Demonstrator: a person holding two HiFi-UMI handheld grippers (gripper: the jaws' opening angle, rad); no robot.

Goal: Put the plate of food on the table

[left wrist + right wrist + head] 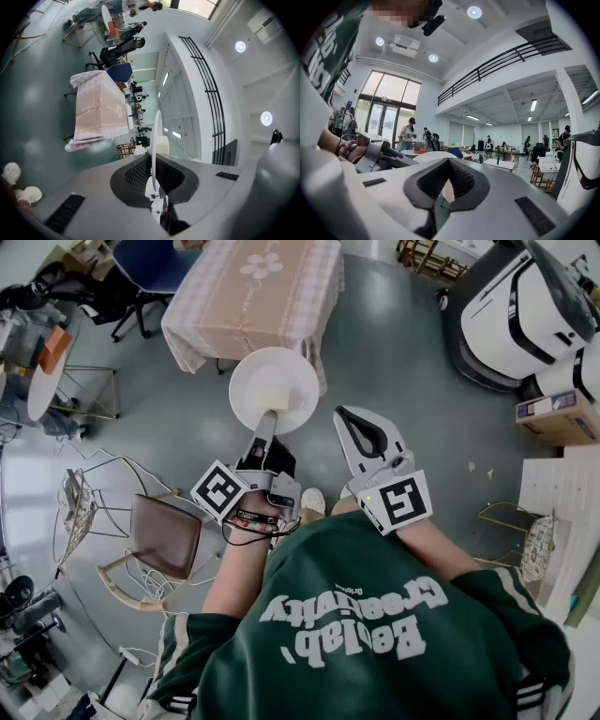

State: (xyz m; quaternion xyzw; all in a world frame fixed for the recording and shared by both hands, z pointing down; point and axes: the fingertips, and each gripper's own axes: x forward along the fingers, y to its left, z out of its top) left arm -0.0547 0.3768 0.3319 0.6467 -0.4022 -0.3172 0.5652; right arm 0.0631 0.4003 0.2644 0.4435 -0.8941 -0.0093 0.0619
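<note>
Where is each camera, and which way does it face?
Head view: on the head, facing steeply down at plate and table; shows sweatshirt, left gripper, right gripper.
Left gripper view: on that gripper, rolled sideways, facing the table; jaws clamp plate.
Right gripper view: on that gripper, facing across the hall; shows left wrist.
First two share plate, table.

A brown chair [166, 536] stands near what seems a wire basket [80, 507].
</note>
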